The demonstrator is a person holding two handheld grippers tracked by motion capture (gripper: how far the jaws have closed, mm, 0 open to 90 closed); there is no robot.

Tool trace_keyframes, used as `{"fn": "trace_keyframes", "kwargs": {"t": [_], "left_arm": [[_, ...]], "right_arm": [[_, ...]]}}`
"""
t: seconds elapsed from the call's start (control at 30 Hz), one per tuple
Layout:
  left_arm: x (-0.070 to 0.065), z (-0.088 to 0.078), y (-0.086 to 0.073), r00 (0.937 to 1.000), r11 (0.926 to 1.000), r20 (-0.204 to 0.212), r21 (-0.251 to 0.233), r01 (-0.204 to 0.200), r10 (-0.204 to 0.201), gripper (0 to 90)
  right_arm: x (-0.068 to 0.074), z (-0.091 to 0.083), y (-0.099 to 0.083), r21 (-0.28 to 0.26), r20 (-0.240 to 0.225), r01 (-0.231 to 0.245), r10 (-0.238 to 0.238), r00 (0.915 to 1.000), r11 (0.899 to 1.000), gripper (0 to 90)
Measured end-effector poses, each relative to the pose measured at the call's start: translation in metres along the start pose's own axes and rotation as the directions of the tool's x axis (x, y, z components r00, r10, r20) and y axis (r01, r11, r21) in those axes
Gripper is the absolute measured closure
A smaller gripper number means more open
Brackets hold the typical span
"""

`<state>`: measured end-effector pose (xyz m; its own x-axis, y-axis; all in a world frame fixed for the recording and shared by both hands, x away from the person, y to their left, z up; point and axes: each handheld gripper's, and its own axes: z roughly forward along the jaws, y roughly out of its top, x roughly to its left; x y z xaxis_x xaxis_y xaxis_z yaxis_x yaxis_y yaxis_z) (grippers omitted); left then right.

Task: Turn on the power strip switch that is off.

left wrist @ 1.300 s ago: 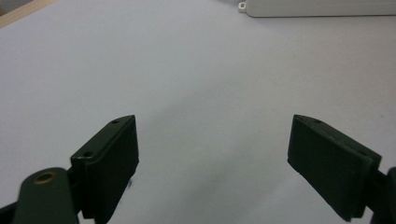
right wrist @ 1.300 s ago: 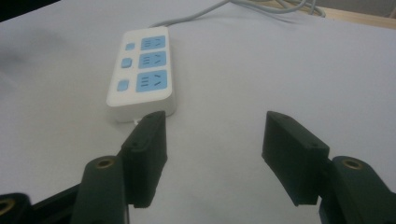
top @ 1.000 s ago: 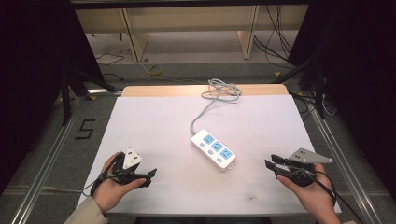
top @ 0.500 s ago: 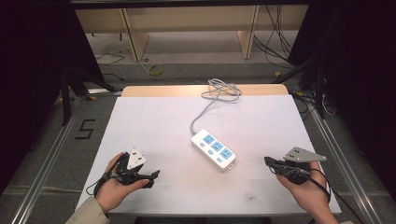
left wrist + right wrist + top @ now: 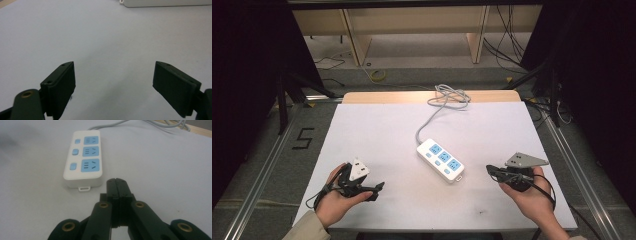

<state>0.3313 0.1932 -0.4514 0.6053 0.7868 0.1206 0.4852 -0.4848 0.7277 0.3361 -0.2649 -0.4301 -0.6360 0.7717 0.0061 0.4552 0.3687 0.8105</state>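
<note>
While the right gripper (image 5: 117, 185) rests low over the white table cover (image 5: 377, 135) with its jaws pressed together on nothing, the power strip (image 5: 84, 157) lies just beyond and a little left of its tips, its blue sockets and three switches facing up and its grey cord (image 5: 435, 111) running off to the table's far edge. The left gripper (image 5: 113, 87) has its jaws spread wide and empty, with only a corner of the strip well ahead of them. The likely trouble, I judge, is a push instead of a press: the strip sits loose on a smooth sheet, so closed tips coming in low at a switch could shove it sideways or slide off the small button. The cord could also drag the strip askew if it is nudged.
</note>
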Motion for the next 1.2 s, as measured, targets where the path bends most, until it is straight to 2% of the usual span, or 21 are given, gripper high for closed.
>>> {"fn": "trace_keyframes", "kwargs": {"t": [0.5,1.2], "left_arm": [[0.0,0.001,0.0,0.9999,1.0,-0.007,0.006,-0.007,0.007,17.5],[0.0,0.0,0.0,0.9999,1.0,-0.01,0.003,-0.009,0.009,17.3]], "right_arm": [[0.005,0.011,0.008,0.012,-0.024,0.008,-0.008,0.9997,1.0,90.0],[0.009,0.019,0.017,0.01,-0.032,0.015,-0.015,0.9994,1.0,90.0]]}}
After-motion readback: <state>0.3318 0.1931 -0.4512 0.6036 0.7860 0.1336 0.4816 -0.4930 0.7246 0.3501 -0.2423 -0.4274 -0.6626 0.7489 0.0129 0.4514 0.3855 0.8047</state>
